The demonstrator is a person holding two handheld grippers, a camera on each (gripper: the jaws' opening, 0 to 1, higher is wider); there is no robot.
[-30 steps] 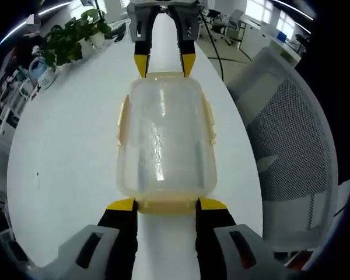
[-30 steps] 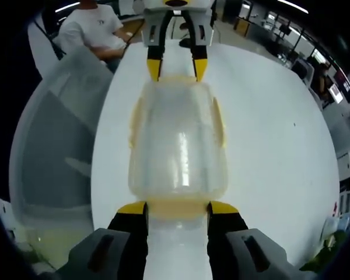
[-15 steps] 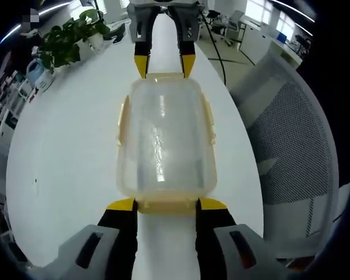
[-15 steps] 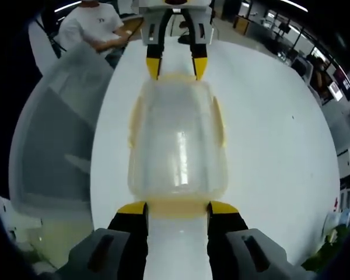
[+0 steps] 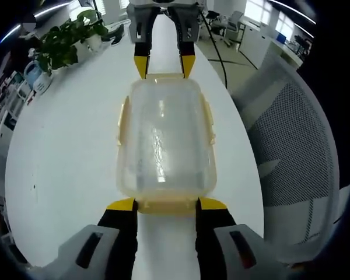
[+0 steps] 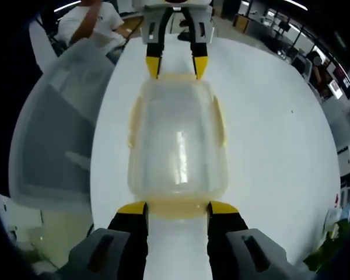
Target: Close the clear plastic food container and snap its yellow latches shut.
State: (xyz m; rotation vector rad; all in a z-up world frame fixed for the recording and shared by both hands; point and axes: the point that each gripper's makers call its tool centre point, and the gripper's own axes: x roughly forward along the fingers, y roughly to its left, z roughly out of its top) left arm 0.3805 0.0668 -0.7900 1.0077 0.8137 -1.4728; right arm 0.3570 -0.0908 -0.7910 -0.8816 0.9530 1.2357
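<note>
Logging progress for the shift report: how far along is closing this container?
Done: the lid sits on the clear plastic food container, which rests on the white table. In hand: the left gripper and the right gripper stand open at opposite end latches, jaws flanking the yellow tab. Left: whether the side latches are snapped cannot be judged, so check those.

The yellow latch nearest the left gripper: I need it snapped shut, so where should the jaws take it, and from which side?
Take the end latch by its lower edge, from the container's short end where the left gripper already straddles it; the flap runs crosswise there.
</note>
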